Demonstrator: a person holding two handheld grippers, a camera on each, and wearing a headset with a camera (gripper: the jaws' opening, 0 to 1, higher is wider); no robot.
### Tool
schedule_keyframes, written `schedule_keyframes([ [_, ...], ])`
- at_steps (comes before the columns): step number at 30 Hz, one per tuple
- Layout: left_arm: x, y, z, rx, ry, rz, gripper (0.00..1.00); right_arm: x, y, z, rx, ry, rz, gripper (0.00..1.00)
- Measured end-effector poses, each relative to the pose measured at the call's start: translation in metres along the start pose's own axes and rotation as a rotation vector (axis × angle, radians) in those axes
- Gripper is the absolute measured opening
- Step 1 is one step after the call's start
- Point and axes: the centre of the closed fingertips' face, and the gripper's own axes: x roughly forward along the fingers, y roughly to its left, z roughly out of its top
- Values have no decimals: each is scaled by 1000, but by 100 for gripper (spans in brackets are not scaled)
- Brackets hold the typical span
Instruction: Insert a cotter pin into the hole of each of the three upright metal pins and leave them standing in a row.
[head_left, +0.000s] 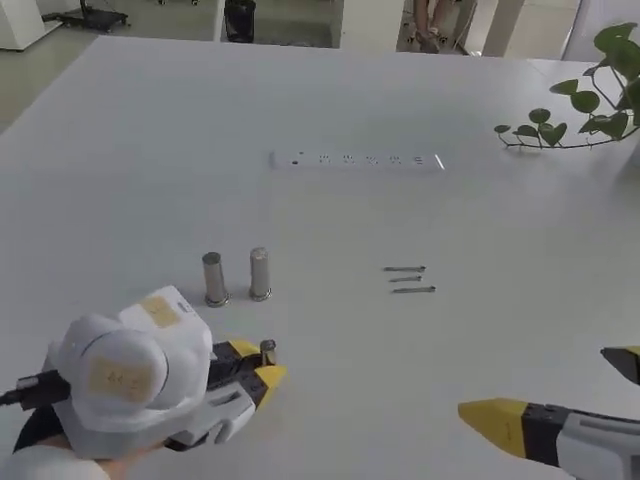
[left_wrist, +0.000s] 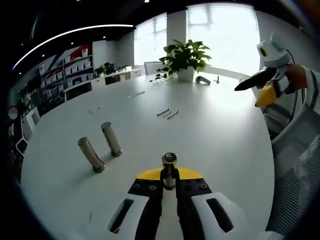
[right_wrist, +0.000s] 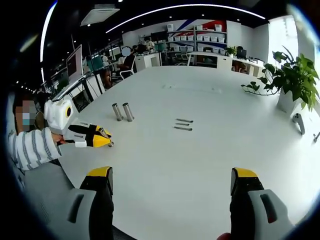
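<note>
My left gripper (left_wrist: 169, 176), at the bottom of the left gripper view, has its jaws pinching a short silver metal pin (left_wrist: 169, 165). In the head view, two more silver cylindrical pins (head_left: 214, 279) stand side by side left of centre on the white table (head_left: 330, 380). Three thin cotter pins (head_left: 406, 279) lie right of centre. My right gripper (right_wrist: 170, 182) holds its yellow-tipped jaws spread wide.

- We see each metal pin (head_left: 213, 278) smooth and satin grey.
- We see a matt, smooth white table (head_left: 420, 360).
- We see smooth white plastic on the left gripper (head_left: 262, 362).
</note>
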Motion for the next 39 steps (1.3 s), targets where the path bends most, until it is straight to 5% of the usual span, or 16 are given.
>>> schedule_keyframes([
  [18,9,-17,-3,-30,-7,7,5,-13,-4,0,13,-31,-15,97],
  [30,10,-17,-7,-16,-11,-1,5,-13,-4,-2,21,-34,-11,97],
  [39,9,-19,-6,-79,-27,-16,6,-10,-1,-3,23,-33,2,96],
])
